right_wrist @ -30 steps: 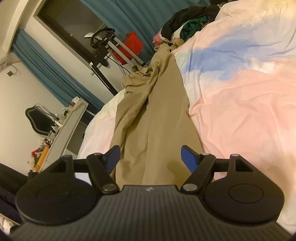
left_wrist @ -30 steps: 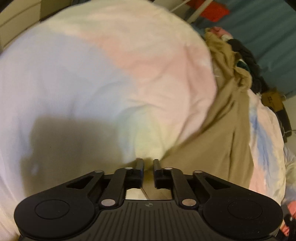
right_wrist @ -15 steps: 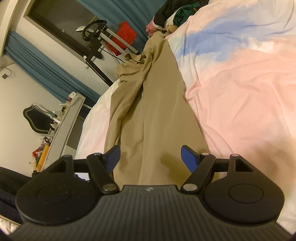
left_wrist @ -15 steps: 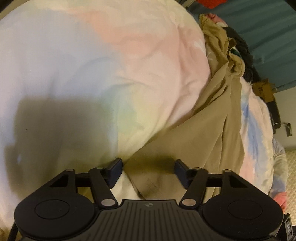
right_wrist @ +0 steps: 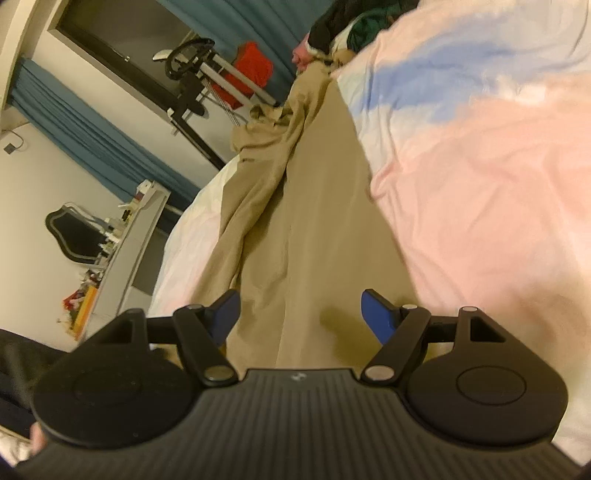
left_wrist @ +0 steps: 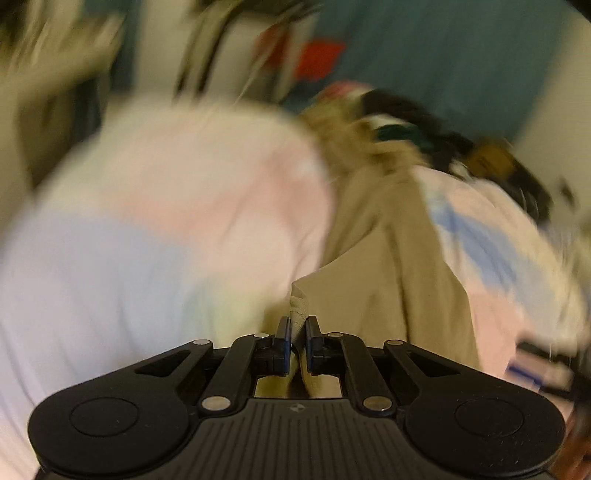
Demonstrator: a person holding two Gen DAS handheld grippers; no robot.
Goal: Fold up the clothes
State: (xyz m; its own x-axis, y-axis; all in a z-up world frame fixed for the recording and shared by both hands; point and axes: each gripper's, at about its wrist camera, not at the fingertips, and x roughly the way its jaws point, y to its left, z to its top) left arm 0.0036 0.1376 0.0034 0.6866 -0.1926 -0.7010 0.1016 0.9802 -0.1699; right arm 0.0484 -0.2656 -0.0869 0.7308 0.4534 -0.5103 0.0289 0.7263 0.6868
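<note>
A long tan garment (right_wrist: pixel 317 229), probably trousers though the cut is hard to read, lies stretched along a bed covered by a pastel duvet (right_wrist: pixel 480 192) in pink, blue and white patches. In the right wrist view the garment runs from the near edge of the bed away toward the far end, where it bunches into wrinkled folds beside a heap of dark and green clothes (right_wrist: pixel 354 26).

The left tool (left_wrist: pixel 297 341) has just been closing and now pinches a corner of the tan garment (left_wrist: pixel 373 280) between its two blue pads. A small fold of the cloth stands up above the fingertips (left_wrist: pixel 283 332), and the rest of the fabric stretches away from the tool across the duvet (left_wrist: pixel 155 229). This view is heavily smeared by motion blur, so the background shows only as streaks: teal curtain (left_wrist: pixel 443 55), something red, and the pile of clothes (left_wrist: pixel 406 122) at the far end of the bed.

The right tool (right_wrist: pixel 301 314) hovers above the near end of the garment with its blue-padded fingers (right_wrist: pixel 376 314) spread wide, one on each side of the cloth's width. Nothing is held between them, and whether they touch the fabric cannot be told.

Beyond the bed, the right view shows a white wall, teal curtains (right_wrist: pixel 92 136), a dark window, a metal stand carrying a steering wheel (right_wrist: pixel 188 59) with a red cloth (right_wrist: pixel 251 70) behind it, and a long white shelf (right_wrist: pixel 122 258) crowded with small items.
</note>
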